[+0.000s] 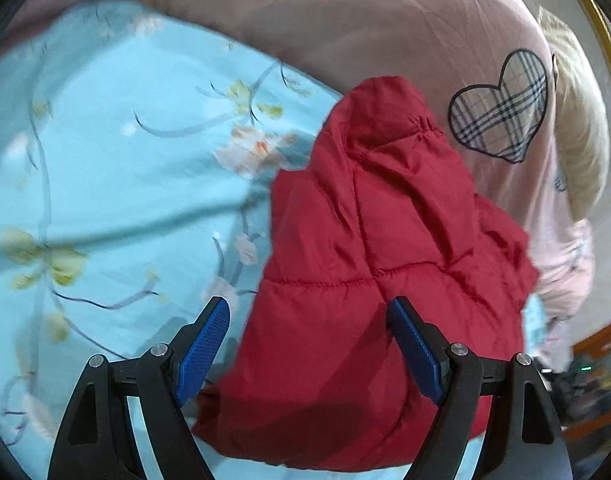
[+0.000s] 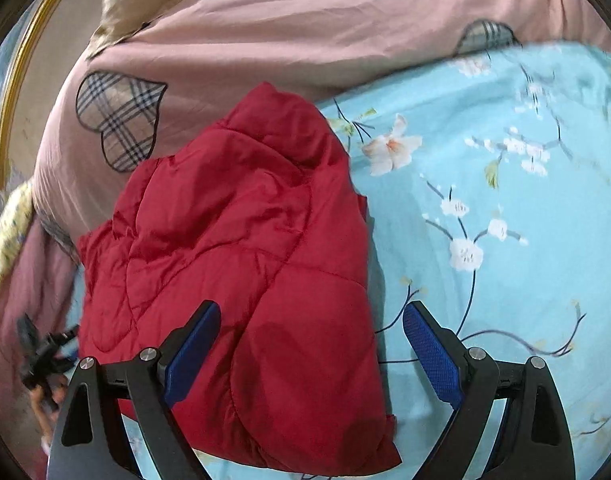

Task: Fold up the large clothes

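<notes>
1. As the red padded jacket (image 1: 369,264) lay bundled on the blue floral bedsheet (image 1: 105,184), the left gripper (image 1: 309,316) stood wide open, holding nothing.
2. Right gripper (image 2: 311,322) likewise stood open and empty; only its view showed a black object (image 2: 41,356) beside the jacket.

Blue floral bed sheet (image 2: 505,240), red quilted jacket (image 2: 245,260), pink heart-print quilt (image 2: 265,40) on it

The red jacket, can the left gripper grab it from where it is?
Probably yes. The left gripper is open, its fingers sit on either side of the red jacket, and nothing lies between them.
</notes>
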Demonstrator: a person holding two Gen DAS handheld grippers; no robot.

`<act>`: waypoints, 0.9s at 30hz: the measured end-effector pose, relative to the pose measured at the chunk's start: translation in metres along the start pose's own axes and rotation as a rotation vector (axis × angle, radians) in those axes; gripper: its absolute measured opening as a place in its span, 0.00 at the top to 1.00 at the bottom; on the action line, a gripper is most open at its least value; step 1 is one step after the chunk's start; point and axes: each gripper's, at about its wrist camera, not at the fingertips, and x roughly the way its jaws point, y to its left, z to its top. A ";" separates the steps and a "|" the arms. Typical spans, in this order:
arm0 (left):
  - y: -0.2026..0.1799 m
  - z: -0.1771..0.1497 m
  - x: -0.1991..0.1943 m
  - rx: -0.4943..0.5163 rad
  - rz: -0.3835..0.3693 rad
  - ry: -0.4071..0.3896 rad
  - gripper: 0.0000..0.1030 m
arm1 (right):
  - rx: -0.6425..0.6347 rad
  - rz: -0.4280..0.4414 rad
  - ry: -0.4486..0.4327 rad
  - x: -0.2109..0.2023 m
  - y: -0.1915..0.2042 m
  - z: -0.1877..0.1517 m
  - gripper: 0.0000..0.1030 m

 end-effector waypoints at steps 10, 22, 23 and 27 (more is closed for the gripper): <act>0.037 0.012 0.044 -0.157 -0.224 0.117 0.14 | 0.226 0.186 0.103 0.041 -0.043 -0.001 0.08; 0.018 0.018 0.064 -0.085 -0.212 0.118 0.46 | 0.244 0.299 0.152 0.069 -0.025 -0.001 0.39; 0.015 0.017 0.061 -0.074 -0.206 0.114 0.48 | 0.241 0.299 0.148 0.068 -0.023 -0.001 0.42; -0.002 0.014 0.045 -0.016 -0.176 0.088 0.57 | 0.222 0.299 0.127 0.050 -0.012 -0.003 0.61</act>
